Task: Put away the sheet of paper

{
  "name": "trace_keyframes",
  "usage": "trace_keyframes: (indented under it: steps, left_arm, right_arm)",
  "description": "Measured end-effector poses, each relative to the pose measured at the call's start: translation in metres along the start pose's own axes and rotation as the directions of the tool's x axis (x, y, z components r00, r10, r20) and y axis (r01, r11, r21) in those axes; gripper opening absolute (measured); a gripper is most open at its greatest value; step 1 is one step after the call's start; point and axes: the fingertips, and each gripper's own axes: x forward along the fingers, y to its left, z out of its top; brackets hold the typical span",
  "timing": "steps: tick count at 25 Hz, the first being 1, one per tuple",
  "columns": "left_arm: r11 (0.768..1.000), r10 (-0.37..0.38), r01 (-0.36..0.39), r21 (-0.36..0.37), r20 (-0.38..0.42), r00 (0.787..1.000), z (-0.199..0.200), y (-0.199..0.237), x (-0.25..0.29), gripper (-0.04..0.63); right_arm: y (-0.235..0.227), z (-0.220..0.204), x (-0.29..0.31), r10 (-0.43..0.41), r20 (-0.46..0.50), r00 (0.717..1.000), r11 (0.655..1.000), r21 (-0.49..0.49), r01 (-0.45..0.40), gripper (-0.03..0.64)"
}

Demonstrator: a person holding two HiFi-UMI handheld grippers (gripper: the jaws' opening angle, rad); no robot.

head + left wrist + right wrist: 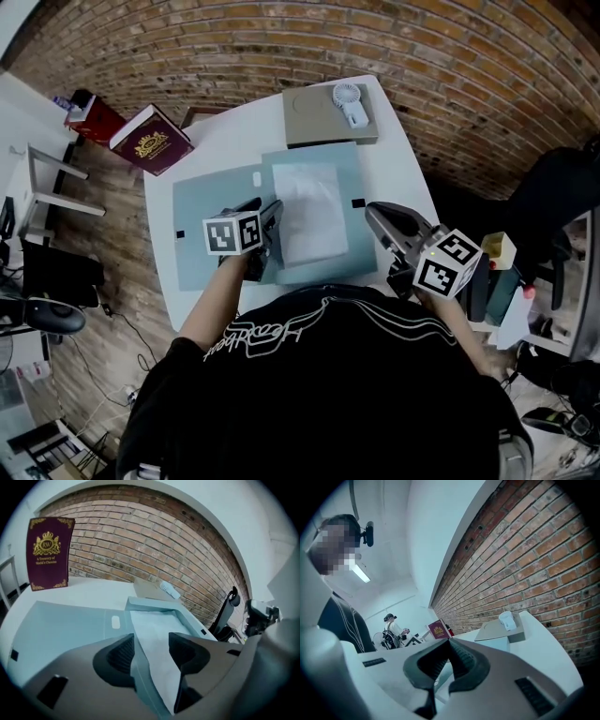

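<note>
one sheet of paper is seen in one folder, just beyond the wide-open left claw; the right claw is closed.

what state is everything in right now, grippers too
left gripper, open, gripping nothing
right gripper, shut, empty
folder, open, cover flat on the table
sheet of paper, lying flat inside the folder
book, closed, standing upright
fan, lying on the grey box, running or not unclear
</note>
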Motion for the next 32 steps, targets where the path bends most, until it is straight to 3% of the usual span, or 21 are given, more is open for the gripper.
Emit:
trace_keyframes:
  steps: [2, 5, 7, 10, 13, 17, 21, 32]
  left_arm:
    - [0.996, -0.093, 0.093, 0.008, 0.055, 0.994, 0.009, -0.013, -0.017, 0.205]
    - [0.970, -0.243, 0.238, 0.052, 0.127, 0.962, 0.021, -0.041, -0.047, 0.126]
    - [0.951, -0.305, 0.293, 0.100, 0.143, 0.941, 0.023, -0.058, -0.067, 0.071]
    - [0.921, -0.375, 0.345, 0.183, 0.172, 0.911, 0.026, -0.082, -0.100, 0.051]
    - [0.897, -0.418, 0.365, 0.247, 0.209, 0.884, 0.034, -0.101, -0.132, 0.043]
    - [0.874, -0.471, 0.420, 0.244, 0.211, 0.857, 0.036, -0.114, -0.161, 0.043]
    - [0.867, -0.474, 0.412, 0.279, 0.209, 0.855, 0.033, -0.116, -0.175, 0.043]
    - [0.872, -0.470, 0.406, 0.273, 0.238, 0.850, 0.037, -0.118, -0.193, 0.043]
  right_arm:
    - [0.008, -0.003, 0.006, 0.004, 0.001, 1.000, 1.000, 0.008, -0.004, 0.002]
    - [0.024, -0.010, 0.016, 0.026, -0.007, 1.000, 1.000, 0.006, -0.026, 0.002]
    - [0.036, -0.015, 0.021, 0.039, -0.015, 0.999, 0.999, -0.009, -0.039, 0.002]
    - [0.056, -0.021, 0.026, 0.053, -0.015, 0.999, 0.998, -0.043, -0.053, 0.002]
    - [0.072, -0.021, 0.029, 0.068, -0.002, 0.998, 0.996, -0.057, -0.068, 0.002]
    - [0.094, -0.018, 0.034, 0.090, 0.011, 0.996, 0.993, -0.077, -0.089, 0.002]
    - [0.109, -0.010, 0.035, 0.090, 0.035, 0.995, 0.990, -0.113, -0.086, 0.002]
    - [0.123, 0.003, 0.027, 0.079, 0.064, 0.995, 0.983, -0.172, -0.067, 0.002]
